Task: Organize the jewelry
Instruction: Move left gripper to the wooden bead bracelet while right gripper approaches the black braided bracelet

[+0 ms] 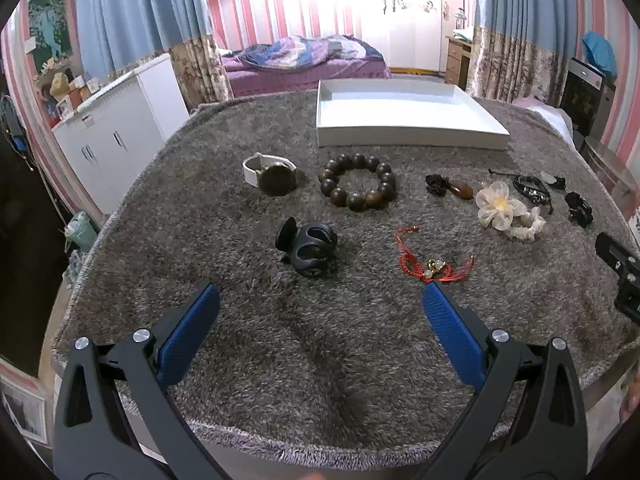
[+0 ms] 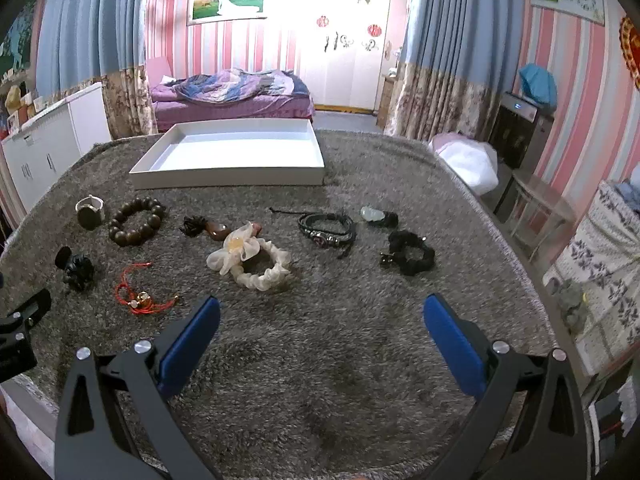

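Your far window (image 2: 320, 4) blows out white; grey rug (image 2: 320, 360) reads dim and soft; fisheye bends edges, corners vignette black.

My left gripper (image 1: 320, 296) has two matte black arms, each shaped as a long triangle with a triangular cut-out near the base. Each arm carries two round silver screw heads at its pivots. The fingers (image 1: 192, 332) are faced with bright blue pads, finely ribbed across the surface and rounded at the tips. My right gripper (image 2: 320, 306) is built the same: black linkage, silver screws, blue ribbed fingers (image 2: 456, 344). In the left wrist view, a black block of the right unit shows at the frame's right side, with small silver screws on it.
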